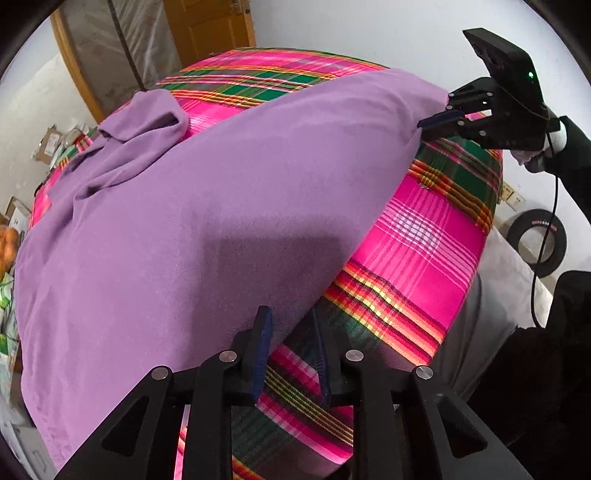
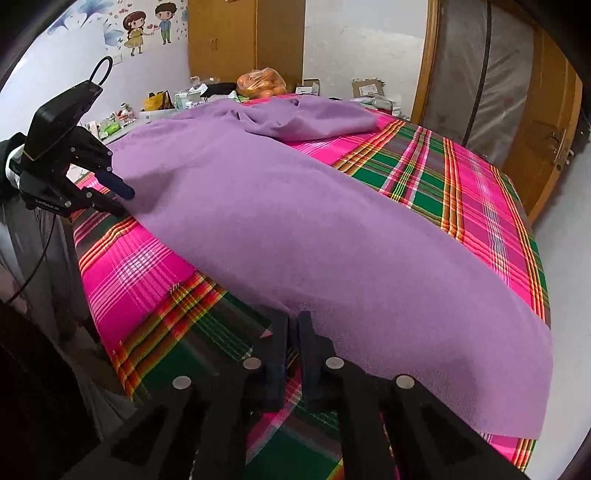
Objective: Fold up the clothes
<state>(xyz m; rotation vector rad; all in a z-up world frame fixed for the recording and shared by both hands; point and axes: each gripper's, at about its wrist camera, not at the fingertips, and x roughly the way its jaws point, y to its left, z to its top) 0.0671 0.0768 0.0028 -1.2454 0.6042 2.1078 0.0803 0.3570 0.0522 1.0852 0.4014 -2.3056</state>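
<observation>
With your left gripper (image 1: 290,325) parted at the purple garment (image 1: 207,206) hem and your right gripper (image 2: 293,325) nearly shut beside it, pinch both corners squarely before lifting.

A lived-in bedroom in a home. A bed (image 2: 480,206) spread with a pink, green and orange plaid cover (image 1: 424,251) fills most of both views. Wooden wardrobe doors (image 2: 221,40) stand against the far wall, and a cartoon sticker of two children (image 2: 147,27) decorates the white wall beside them. Beyond the bed's far edge lies household clutter — cardboard boxes (image 2: 367,86), small packets, a bag of oranges (image 2: 263,84). A mattress wrapped in plastic (image 2: 476,62) leans in a wooden frame by a door (image 1: 210,26).
</observation>
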